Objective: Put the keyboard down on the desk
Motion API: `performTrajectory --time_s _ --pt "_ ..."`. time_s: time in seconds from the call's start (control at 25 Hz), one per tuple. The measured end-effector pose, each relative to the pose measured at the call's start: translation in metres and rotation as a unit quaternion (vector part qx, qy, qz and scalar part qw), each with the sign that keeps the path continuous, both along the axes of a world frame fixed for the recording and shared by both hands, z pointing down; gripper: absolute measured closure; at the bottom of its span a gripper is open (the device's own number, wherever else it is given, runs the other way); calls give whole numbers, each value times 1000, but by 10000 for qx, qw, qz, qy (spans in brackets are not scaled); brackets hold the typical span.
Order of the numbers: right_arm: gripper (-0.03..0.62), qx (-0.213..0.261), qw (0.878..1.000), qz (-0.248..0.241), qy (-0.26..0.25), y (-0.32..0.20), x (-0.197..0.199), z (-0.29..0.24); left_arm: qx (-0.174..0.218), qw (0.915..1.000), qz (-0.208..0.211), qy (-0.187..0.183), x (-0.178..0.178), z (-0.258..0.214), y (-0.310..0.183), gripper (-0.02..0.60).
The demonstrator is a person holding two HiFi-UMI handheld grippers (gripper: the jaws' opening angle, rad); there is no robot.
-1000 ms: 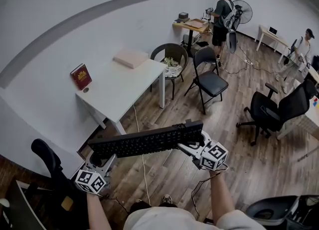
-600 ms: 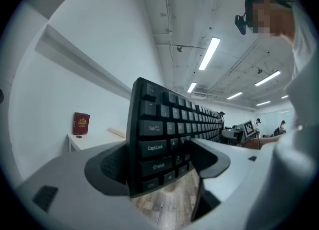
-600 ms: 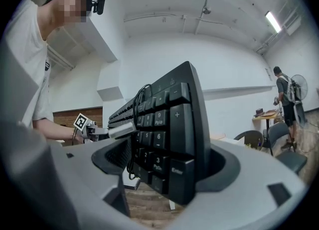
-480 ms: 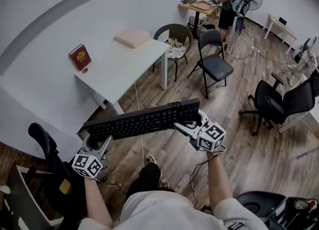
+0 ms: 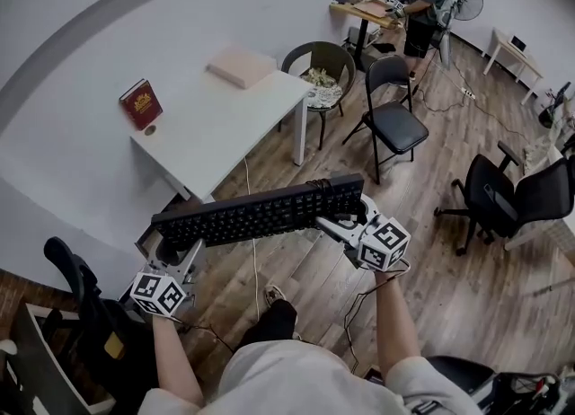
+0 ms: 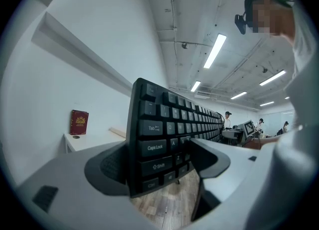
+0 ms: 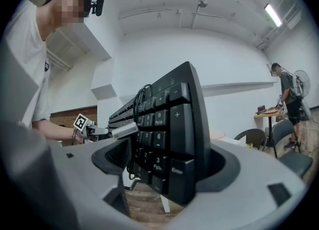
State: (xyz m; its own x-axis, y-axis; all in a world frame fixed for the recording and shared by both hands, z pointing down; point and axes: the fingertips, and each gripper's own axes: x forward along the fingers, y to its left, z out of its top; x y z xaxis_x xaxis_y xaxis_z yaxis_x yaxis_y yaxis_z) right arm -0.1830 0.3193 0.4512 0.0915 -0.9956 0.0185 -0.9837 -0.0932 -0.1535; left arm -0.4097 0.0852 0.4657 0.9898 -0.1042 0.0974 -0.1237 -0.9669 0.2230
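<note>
You hold the keyboard [image 5: 260, 214] in mid-air over the wood floor [image 5: 449, 305], keys up, on the near side of the white surface [image 5: 216, 139] and apart from it. Left claw [image 5: 172, 254] clamps its left end; right claw [image 5: 343, 223] clamps its right end.

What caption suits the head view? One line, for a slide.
Black keyboard clamped at both ends by left gripper and right gripper, not yet on the white desk.
</note>
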Motion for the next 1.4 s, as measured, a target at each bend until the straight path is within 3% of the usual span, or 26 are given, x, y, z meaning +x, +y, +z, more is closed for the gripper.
performTrajectory --time_s 0.44,0.84,1.4 --pt "206 -83 9999 70 -32 -62 96 1 -108 9999 86 -63 99 5 -65 206" --pt "206 -32 9999 -64 -105 -92 147 3 -61 9998 -66 -161 144 1 -88 206" --pt "206 -20 9925 -1213 -115 -168 273 7 -105 9926 -1196 -166 224 4 -107 206"
